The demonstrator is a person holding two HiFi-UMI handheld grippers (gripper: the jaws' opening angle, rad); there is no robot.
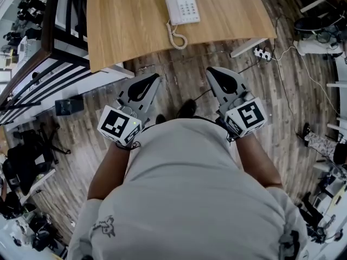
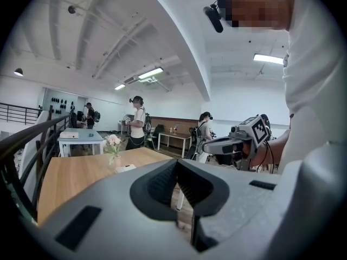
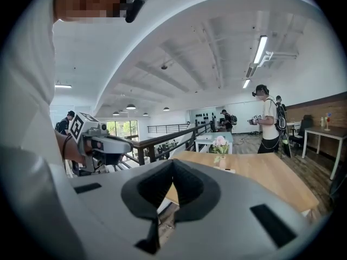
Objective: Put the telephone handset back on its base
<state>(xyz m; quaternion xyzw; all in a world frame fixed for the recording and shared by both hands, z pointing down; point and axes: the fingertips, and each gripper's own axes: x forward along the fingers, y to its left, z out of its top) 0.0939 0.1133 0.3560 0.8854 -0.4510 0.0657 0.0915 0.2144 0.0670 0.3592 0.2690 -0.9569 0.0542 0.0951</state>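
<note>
Left tongs (image 1: 152,80) and right tongs (image 1: 214,73), both closed and empty, hang well apart from the white push-button telephone (image 1: 183,7) on the light wooden desk (image 1: 124,20), whose coiled white cord (image 1: 177,38) a careless reach could snag, dragging the phone.

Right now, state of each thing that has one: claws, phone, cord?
left claw: shut, empty, short of the table.
right claw: shut, empty, short of the table.
handset: appears seated on the base, too small to be sure.
cord: coiled, slack on the table in front of the base.
</note>
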